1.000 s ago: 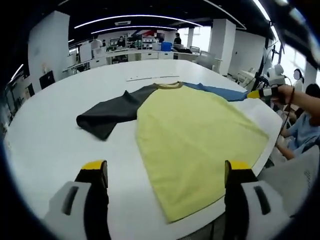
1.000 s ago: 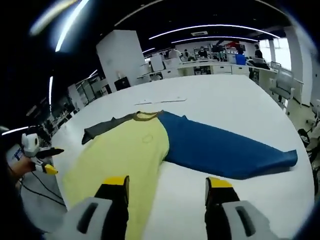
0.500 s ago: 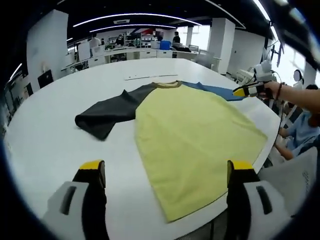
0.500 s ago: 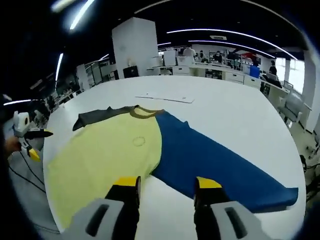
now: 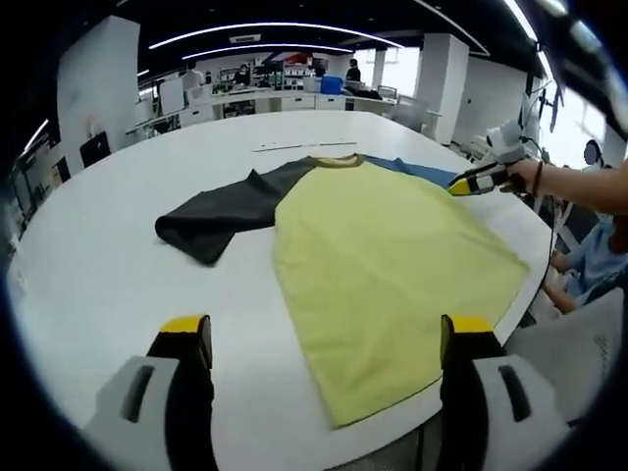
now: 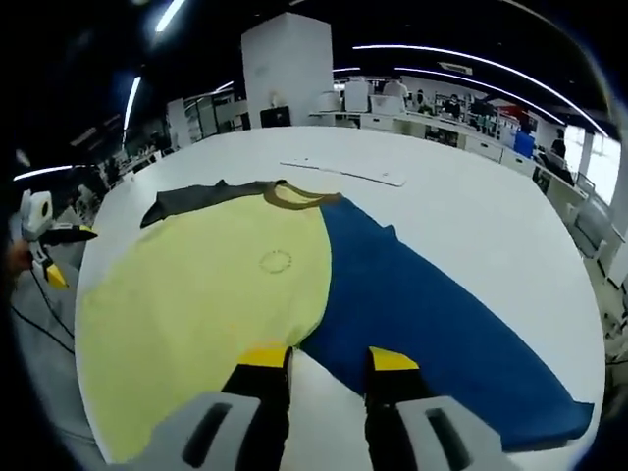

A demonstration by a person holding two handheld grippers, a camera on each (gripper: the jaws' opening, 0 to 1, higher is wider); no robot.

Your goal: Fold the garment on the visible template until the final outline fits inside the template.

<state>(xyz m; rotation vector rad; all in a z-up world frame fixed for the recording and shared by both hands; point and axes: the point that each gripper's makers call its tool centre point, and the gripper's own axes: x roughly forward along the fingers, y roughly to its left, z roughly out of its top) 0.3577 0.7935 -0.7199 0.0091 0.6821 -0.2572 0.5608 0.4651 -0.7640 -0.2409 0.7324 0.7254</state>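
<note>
The shirt lies flat on the table, unfolded: yellow body, dark sleeve, blue sleeve. The left gripper hangs wide open and empty near the hem. The right gripper, jaws narrowed but apart and empty, hovers at the blue sleeve's armpit. The fabric looks soft, light and limp; take hold at a sleeve edge.

The room is a large open office with a dark ceiling and long curved light strips. A wide white counter takes most of the space. At 12 o'clock in the left gripper view stand desks with monitors. A white square column rises behind, and bright windows are at 2 o'clock.
</note>
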